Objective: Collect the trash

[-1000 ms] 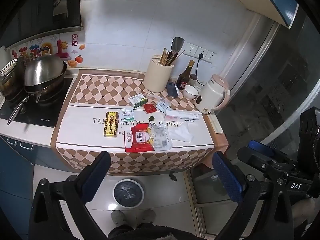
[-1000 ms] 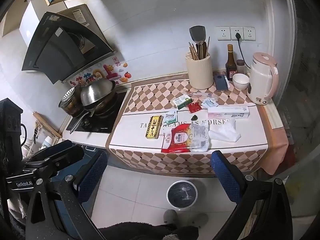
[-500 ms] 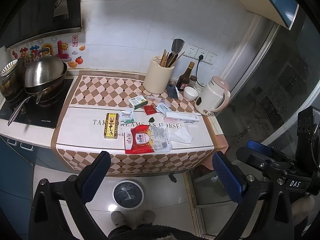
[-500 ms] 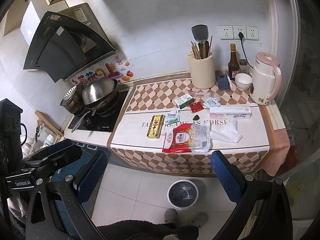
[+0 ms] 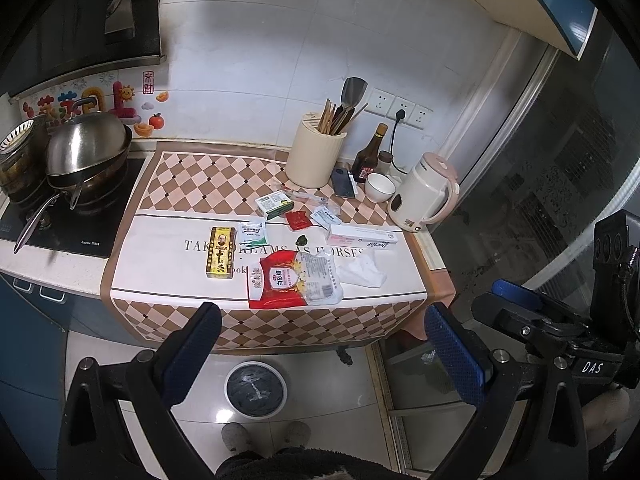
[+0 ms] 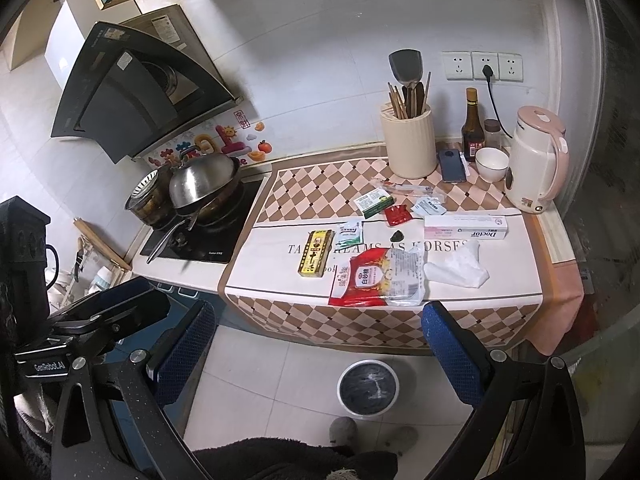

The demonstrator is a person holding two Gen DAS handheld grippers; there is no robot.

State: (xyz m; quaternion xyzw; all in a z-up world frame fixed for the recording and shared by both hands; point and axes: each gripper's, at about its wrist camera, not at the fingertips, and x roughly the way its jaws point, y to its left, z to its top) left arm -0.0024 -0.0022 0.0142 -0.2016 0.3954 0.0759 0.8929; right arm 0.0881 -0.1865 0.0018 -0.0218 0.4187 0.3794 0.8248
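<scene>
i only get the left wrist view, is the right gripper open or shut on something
observer: open. In the right wrist view the right gripper has its jaws wide apart with nothing between them.
operator: ok, anything past the left end of the stove, my view cuts off there
observer: yes, a wooden stick leans at a slant just beyond the stove, above some clutter lower down.
operator: and the range hood, i only see its underside
observer: the range hood has a black front panel that slants out from the wall, above the lidded pan.
</scene>
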